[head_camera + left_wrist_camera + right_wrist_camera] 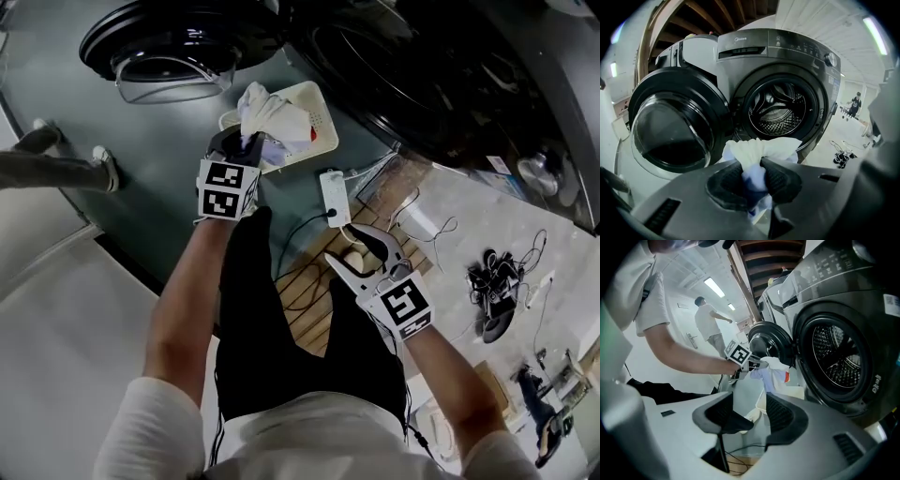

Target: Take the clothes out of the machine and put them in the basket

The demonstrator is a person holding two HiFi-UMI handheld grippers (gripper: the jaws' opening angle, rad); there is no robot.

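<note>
Clamping crumpled white cloth (270, 111), L gripper (246, 143) is hovering just above cream plastic basket (322, 114). R gripper (362, 253) is idling farther off, jaws apart, empty.

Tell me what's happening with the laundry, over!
Left gripper shut on white garment, over the basket. Right gripper open, empty. Nothing between garment and basket.

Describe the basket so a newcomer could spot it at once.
Find the dark washing machine with its door swung open. The basket sits on the floor in front of it. It is the only cream, perforated tub, unlike the flat power strip nearby.
</note>
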